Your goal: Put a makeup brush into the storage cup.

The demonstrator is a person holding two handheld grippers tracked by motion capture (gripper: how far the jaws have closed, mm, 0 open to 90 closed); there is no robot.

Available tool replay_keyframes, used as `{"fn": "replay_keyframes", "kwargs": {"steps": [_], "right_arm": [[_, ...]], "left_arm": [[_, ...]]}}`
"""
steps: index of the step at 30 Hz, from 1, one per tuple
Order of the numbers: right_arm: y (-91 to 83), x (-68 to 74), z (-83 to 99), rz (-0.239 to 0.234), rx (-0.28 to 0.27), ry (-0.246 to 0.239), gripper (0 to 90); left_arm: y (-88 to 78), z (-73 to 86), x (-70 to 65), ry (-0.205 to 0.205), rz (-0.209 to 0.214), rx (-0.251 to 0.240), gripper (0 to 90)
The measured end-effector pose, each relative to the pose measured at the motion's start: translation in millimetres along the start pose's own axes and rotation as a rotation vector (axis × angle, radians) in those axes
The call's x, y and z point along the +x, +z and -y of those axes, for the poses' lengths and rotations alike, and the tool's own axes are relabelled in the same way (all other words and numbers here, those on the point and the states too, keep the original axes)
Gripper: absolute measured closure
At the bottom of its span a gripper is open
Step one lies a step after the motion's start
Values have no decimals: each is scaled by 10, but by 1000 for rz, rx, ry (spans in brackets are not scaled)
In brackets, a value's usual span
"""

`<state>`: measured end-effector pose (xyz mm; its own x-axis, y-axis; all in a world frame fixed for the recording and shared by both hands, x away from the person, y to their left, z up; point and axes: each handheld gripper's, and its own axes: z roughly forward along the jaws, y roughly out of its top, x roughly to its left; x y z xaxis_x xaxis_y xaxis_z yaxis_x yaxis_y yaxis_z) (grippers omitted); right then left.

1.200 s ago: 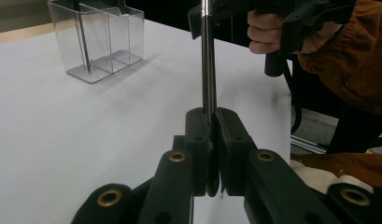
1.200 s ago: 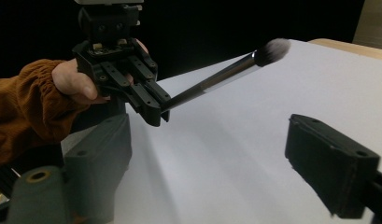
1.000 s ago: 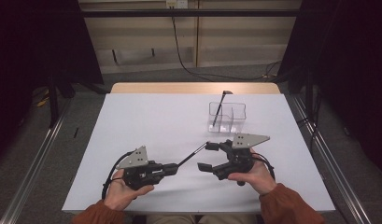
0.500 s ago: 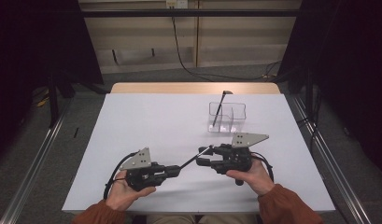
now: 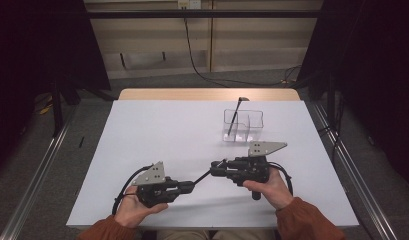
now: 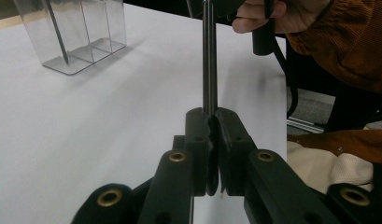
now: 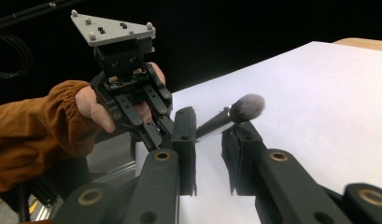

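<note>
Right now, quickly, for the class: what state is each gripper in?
Left gripper: shut on the slim black make-up brush, by its handle.
Right gripper: open; jaws have just been closing around the brush's bristle end, not yet pressing it.

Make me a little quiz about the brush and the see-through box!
1. True or false: the left tool is shut on the brush.
2. What stands in the clear box? A) a thin dark stick B) a spoon C) nothing
3. Which end of the brush points toward the right tool?

Key
1. True.
2. A.
3. The fluffy bristle end. The brush lies between that tool's jaws, which have just been closing and do not yet press on it.
</note>
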<state>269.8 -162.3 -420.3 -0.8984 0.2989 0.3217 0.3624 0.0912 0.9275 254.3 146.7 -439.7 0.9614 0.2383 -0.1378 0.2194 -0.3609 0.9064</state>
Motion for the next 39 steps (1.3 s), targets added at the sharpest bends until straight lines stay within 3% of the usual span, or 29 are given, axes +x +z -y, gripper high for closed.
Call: {"fn": "replay_keyframes", "kwargs": {"steps": [13,21,32,39], "right_arm": [[19,23,-10,-41,-1,35,820],[21,51,-34,-52,-3,30,836],[-17,41,-51,-28,-7,21,836],[-50,44,-80,-11,-18,21,836]], "left_arm": [[63,24,-8,24,-7,27,838],[41,26,10,-6,-37,7,798],[-5,26,21,-42,-65,-28,667],[-65,19,26,-61,-107,-46,544]]}}
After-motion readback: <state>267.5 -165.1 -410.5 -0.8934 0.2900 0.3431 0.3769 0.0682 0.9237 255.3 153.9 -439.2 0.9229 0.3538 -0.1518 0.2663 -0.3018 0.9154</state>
